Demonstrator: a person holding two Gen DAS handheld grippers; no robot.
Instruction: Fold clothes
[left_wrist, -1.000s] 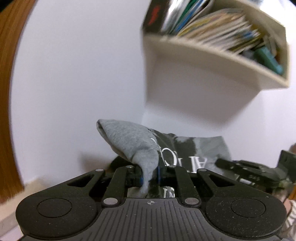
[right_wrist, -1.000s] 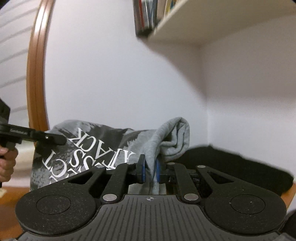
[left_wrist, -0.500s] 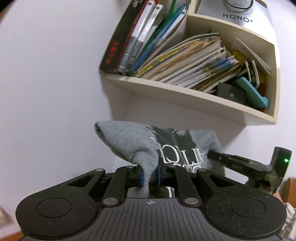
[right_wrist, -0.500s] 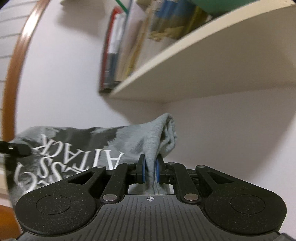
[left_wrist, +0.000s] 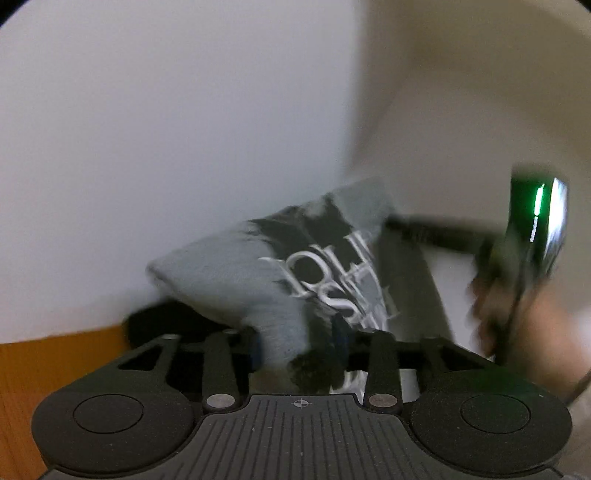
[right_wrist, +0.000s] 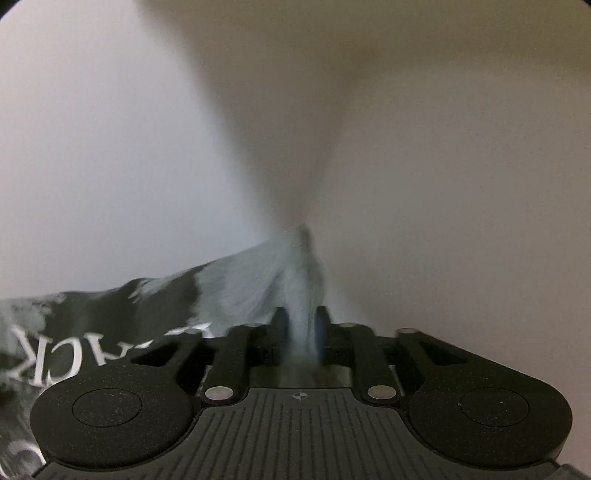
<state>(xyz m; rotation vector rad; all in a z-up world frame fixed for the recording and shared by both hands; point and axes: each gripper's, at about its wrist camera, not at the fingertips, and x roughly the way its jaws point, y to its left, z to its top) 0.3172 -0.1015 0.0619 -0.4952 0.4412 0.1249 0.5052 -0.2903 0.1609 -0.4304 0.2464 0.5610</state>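
Jaws of left gripper (left_wrist: 300, 345) and right gripper (right_wrist: 300, 334) have just been opening; grey printed garment (left_wrist: 258, 273) sits loose between each pair, unclamped.

Tabletop (left_wrist: 55, 373): an orange-brown wooden surface is showing at the lower left of the left wrist view, meeting the white wall.
Dark item (left_wrist: 166, 325): something black and blurred is lying on it by the wall; what it is cannot be told.
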